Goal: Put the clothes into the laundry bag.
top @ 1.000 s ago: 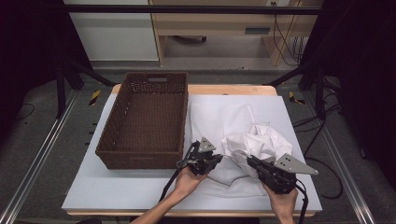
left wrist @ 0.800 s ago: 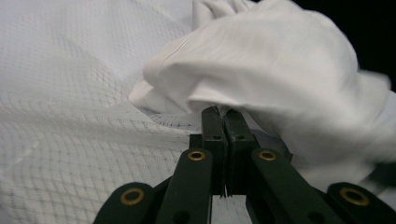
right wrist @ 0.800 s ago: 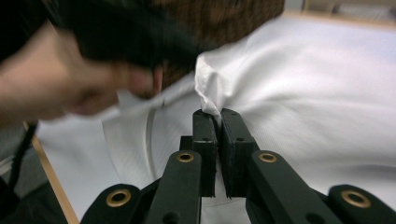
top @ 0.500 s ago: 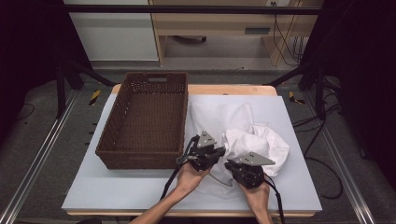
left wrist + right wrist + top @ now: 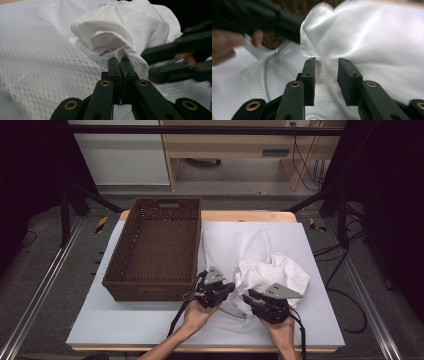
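Left gripper (image 5: pixel 223 289) grasps the white garment (image 5: pixel 272 275) beside the basket (image 5: pixel 155 252); right gripper (image 5: pixel 251 296), just opening, released.

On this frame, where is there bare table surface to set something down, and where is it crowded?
Free: the white mat strip in front of the wicker basket, left of the left hand-held gripper; also the mat's far right part beyond the white garment. The basket's inside is bare too. Crowded: the near middle, where both hand-held grippers, the right one with jaws just opening, work the bunched garment.
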A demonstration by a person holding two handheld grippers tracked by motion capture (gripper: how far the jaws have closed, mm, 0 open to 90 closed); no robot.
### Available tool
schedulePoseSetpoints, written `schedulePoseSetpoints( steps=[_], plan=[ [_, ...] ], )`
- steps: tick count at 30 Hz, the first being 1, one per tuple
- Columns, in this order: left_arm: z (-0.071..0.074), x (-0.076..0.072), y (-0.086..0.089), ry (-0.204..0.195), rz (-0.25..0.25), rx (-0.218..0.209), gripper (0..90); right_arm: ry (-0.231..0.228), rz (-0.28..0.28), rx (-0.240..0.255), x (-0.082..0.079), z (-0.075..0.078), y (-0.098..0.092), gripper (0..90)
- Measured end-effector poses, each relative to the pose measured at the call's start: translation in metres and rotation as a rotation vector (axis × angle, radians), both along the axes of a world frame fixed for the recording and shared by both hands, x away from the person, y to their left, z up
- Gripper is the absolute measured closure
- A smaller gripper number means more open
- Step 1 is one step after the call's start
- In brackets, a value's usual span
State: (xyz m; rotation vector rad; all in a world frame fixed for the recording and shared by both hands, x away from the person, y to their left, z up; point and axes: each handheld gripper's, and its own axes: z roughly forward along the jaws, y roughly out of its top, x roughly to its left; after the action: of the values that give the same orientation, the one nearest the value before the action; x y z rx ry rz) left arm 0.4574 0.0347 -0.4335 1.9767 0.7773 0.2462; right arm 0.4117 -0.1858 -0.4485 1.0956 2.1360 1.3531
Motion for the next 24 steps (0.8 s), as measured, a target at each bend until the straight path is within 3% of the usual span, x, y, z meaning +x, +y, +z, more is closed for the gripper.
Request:
schedulePoseSetpoints(
  steps=[2, 5, 7, 8, 9, 11, 13, 15, 17, 20, 21, 22, 24],
  plan=[
    [-0.002, -0.001, 0.000, -0.008, -0.002, 0.010, 88.5, -0.049, -0.016, 0.004, -0.004, 0.012, -0.008, 64.5],
    [-0.004, -0.003, 0.002, -0.025, -0.013, 0.030, 88.4, -0.095, -0.096, -0.007, -0.001, 0.029, -0.022, 57.3],
    [-0.005, -0.004, 0.004, -0.035, -0.015, 0.023, 88.4, -0.065, -0.133, -0.007, 0.007, 0.031, -0.028, 46.5],
    [-0.007, -0.004, 0.005, -0.035, -0.015, 0.012, 88.4, -0.036, -0.136, -0.008, 0.011, 0.029, -0.029, 45.1],
    [-0.007, -0.004, 0.004, -0.033, -0.022, 0.029, 88.4, -0.019, -0.135, -0.011, 0.015, 0.024, -0.028, 43.7],
    [-0.007, -0.003, 0.004, -0.032, -0.026, 0.038, 88.4, 0.022, -0.129, -0.051, 0.023, 0.011, -0.022, 41.7],
    [-0.007, -0.003, 0.005, -0.038, -0.024, 0.049, 88.3, 0.046, -0.135, -0.113, 0.029, -0.001, -0.015, 46.8],
    [-0.009, -0.003, 0.005, -0.032, -0.028, 0.055, 88.3, 0.079, -0.132, -0.161, 0.033, -0.009, -0.011, 64.2],
    [-0.011, -0.002, 0.005, -0.028, -0.022, 0.059, 88.2, 0.077, -0.135, -0.178, 0.033, -0.010, -0.011, 82.7],
    [-0.010, -0.001, 0.006, -0.012, 0.003, 0.050, 88.3, 0.019, -0.135, -0.151, 0.024, 0.002, -0.016, 85.1],
    [-0.010, -0.001, 0.006, -0.012, 0.003, 0.050, 88.4, 0.019, -0.135, -0.151, 0.024, 0.002, -0.016, 85.1],
    [-0.010, 0.000, 0.006, -0.006, 0.005, 0.044, 88.4, -0.039, -0.113, -0.117, 0.014, 0.012, -0.019, 84.6],
    [-0.007, 0.002, 0.007, 0.002, 0.014, 0.032, 88.4, -0.086, -0.054, -0.077, 0.003, 0.022, -0.021, 84.2]
  ],
)
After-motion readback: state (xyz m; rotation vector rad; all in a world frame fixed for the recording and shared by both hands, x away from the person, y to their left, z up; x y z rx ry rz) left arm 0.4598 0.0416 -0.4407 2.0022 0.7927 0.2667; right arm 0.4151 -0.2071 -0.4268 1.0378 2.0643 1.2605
